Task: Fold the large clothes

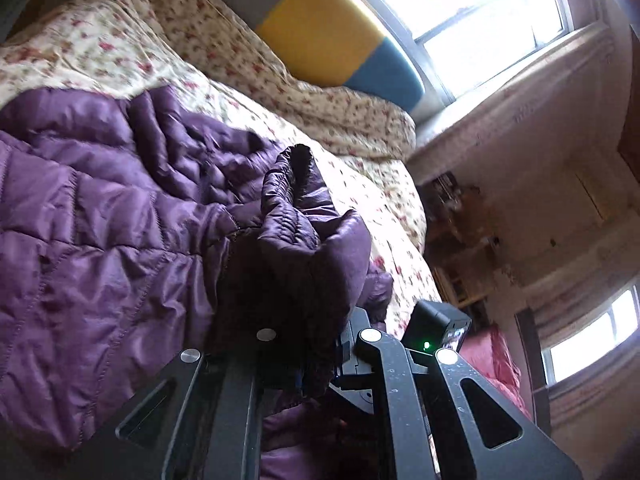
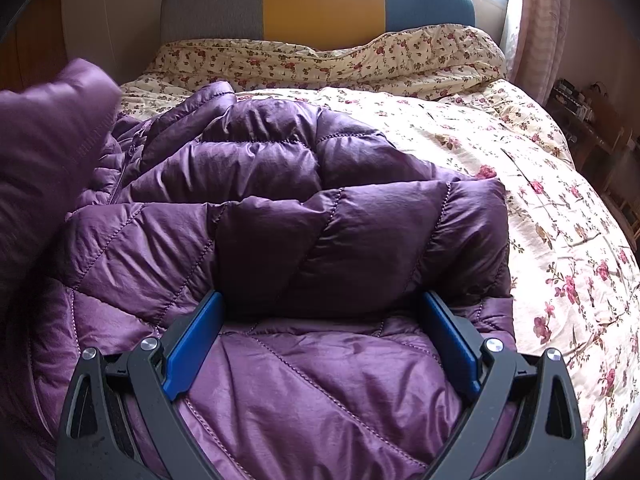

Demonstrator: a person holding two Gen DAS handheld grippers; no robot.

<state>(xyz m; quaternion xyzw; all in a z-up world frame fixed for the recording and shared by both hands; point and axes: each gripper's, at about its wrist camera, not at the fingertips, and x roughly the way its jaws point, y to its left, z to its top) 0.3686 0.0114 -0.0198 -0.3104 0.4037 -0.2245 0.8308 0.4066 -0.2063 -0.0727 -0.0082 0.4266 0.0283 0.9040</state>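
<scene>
Jacket [image 2: 304, 208]: purple quilted puffer, lying on the bed; covers the left and middle of both views, lower edge cut off by the frame in each.
Jacket, lifted part [image 2: 48, 128]: a blurred purple fold rises at the far left of the right wrist view; what holds it up is out of that frame.
Left gripper [image 1: 304, 280]: closed on a bunched fold of the jacket. Fingertips buried in dark fabric, pads not visible; only the black arms and silver pivot pins show.
Fold in left gripper [image 1: 296, 208]: stands up above the fingers, ribbed edge at top; which part of the jacket it is cannot be told.
Right gripper [image 2: 320, 320]: jaws wide apart, blue pads [image 2: 196, 344] showing, fingers pressed down on the jacket. Tips sink under a puffed panel, so their ends are hidden; nothing is pinched between them.
Bed [image 2: 560, 240]: cream bedspread with red flower print, bare to the right of the jacket; near edge out of frame.
Headboard [image 2: 320, 4]: grey, yellow and blue panels; partly hidden behind a rolled quilt [image 2: 360, 60] of the same print.
Black box [image 1: 436, 328]: small, green light, just beyond the left gripper's arms; mostly hidden, cannot identify.
Window [image 1: 460, 12]: blown out white, nothing readable through it.
Shelves [image 2: 592, 128]: dark clutter at far right, too small to make out.
</scene>
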